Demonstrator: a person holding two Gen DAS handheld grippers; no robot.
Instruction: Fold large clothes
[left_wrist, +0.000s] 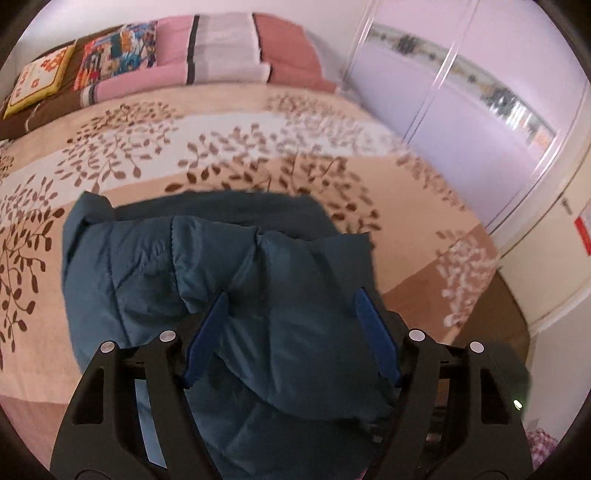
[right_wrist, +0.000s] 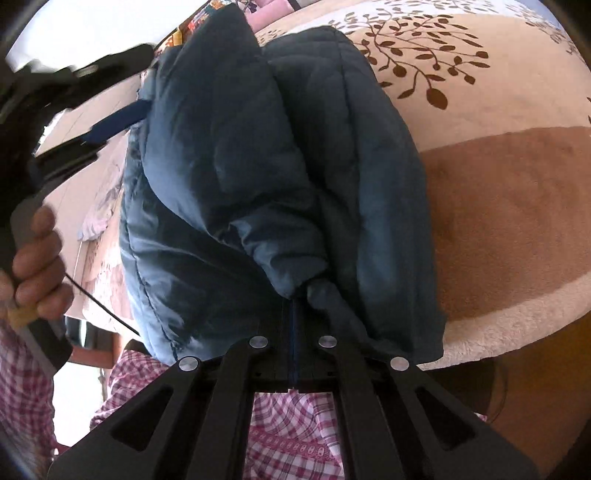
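Teal puffy jacket (left_wrist: 207, 266), bunched at the near edge of the leaf-print bed (left_wrist: 406, 206).
Soft, springy, probably slick, so pinch seams or hems; right gripper (right_wrist: 295, 321) is clamped on a twisted bit of it, left gripper (left_wrist: 291, 332) spread wide over it, holding nothing.

Beyond the jaws spreads a plush beige bedspread printed with brown leafy branches (left_wrist: 229, 155), covering the bed. At its far end, well ahead of the jaws, lies a row of cushions: a yellow-edged embroidered square cushion (left_wrist: 38, 79) at far left, a multicoloured patchwork cushion (left_wrist: 116, 48) beside it, then folded pink, grey and dusty-rose blankets (left_wrist: 236, 48). Right of the jaws stand pale lilac wardrobe doors with a patterned band (left_wrist: 461, 122). Below the jaws, red-and-white checked cloth (right_wrist: 291, 428) shows.
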